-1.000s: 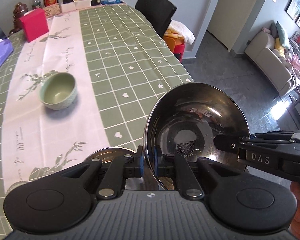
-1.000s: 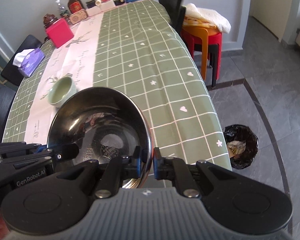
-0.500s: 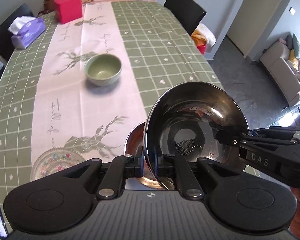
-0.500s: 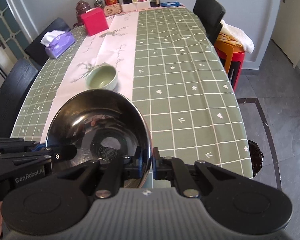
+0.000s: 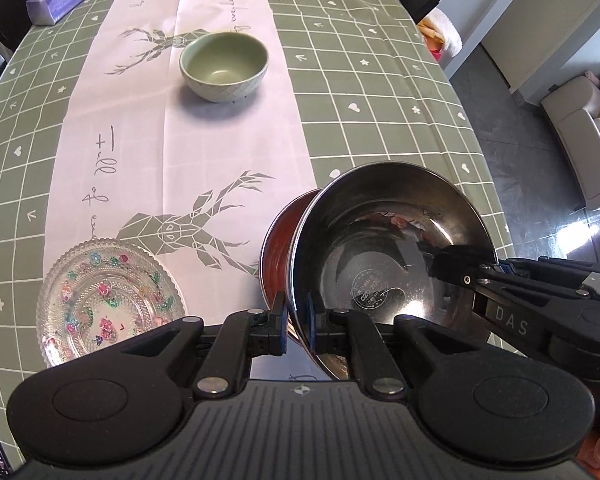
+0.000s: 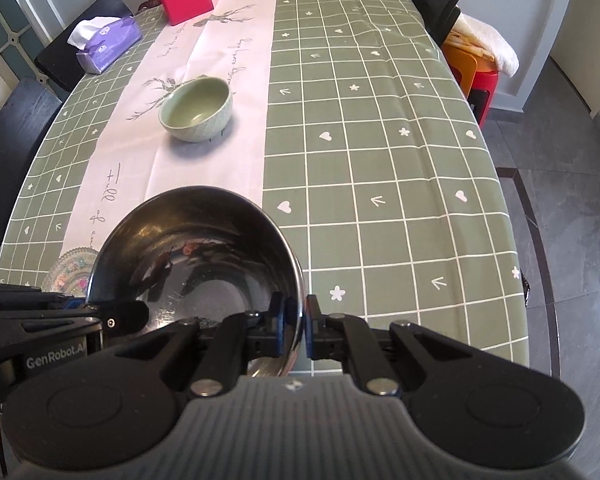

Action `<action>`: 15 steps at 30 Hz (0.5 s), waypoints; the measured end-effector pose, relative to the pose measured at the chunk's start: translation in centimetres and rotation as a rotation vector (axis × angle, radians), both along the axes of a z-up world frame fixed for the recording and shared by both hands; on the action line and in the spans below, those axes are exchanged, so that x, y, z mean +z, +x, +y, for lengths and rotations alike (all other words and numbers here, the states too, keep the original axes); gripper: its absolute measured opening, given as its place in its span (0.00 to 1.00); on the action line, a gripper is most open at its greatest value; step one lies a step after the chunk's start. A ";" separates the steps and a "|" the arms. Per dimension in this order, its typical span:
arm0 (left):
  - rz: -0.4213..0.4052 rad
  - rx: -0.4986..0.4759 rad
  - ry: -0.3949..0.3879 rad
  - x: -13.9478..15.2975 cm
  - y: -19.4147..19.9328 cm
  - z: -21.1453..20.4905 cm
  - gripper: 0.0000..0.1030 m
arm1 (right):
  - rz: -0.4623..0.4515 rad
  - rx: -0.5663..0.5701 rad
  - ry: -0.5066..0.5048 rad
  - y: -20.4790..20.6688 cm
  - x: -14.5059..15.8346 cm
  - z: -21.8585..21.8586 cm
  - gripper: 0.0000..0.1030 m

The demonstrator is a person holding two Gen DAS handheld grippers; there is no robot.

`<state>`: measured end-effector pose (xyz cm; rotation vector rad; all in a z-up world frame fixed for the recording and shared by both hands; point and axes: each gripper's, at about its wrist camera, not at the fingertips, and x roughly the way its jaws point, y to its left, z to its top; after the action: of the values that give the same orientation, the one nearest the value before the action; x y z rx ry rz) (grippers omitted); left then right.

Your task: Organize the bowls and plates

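Presently I have both tools pinched onto the rim of one steel bowl (image 5: 384, 264): the left tool (image 5: 298, 322) is pressed together on the rim at the bowl's 7 o'clock in the left wrist view, and the right tool (image 6: 296, 326) is pressed together on the opposite rim, seen at the bowl's 4 o'clock in the right wrist view. The bowl is tilted and held over the near end of the counter (image 6: 380, 160). Just behind it, at its 9 o'clock in the left view, a second, reddish-toned metal bowl (image 5: 282, 240) shows; whether the two touch I cannot tell. A clear glass plate (image 5: 104, 300) with a floral pattern lies flat at the 8 o'clock corner of the left view, near but apart from the bowls. A green ceramic bowl (image 5: 224, 66) stands alone at 12 o'clock on the pale runner (image 5: 228, 128), well apart from the rest. My assessment: the task is at an early to middle stage. The steel bowl is not yet set down or nested, and the green bowl and the glass plate remain ungrouped.
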<state>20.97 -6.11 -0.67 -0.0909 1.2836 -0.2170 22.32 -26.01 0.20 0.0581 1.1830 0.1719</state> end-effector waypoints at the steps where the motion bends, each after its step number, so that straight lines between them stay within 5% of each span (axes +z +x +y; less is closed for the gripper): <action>1: 0.006 0.001 0.004 -0.3 0.2 -0.1 0.10 | 0.008 -0.001 0.003 0.2 -0.3 0.0 0.07; 15: 0.016 0.003 0.071 -1.6 1.5 -0.5 0.14 | 0.042 0.014 0.005 2.0 -2.4 0.4 0.06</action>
<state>22.49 -6.58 -2.26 -0.0341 1.3057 -0.1683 24.35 -25.57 -2.25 0.0587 1.2251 0.1867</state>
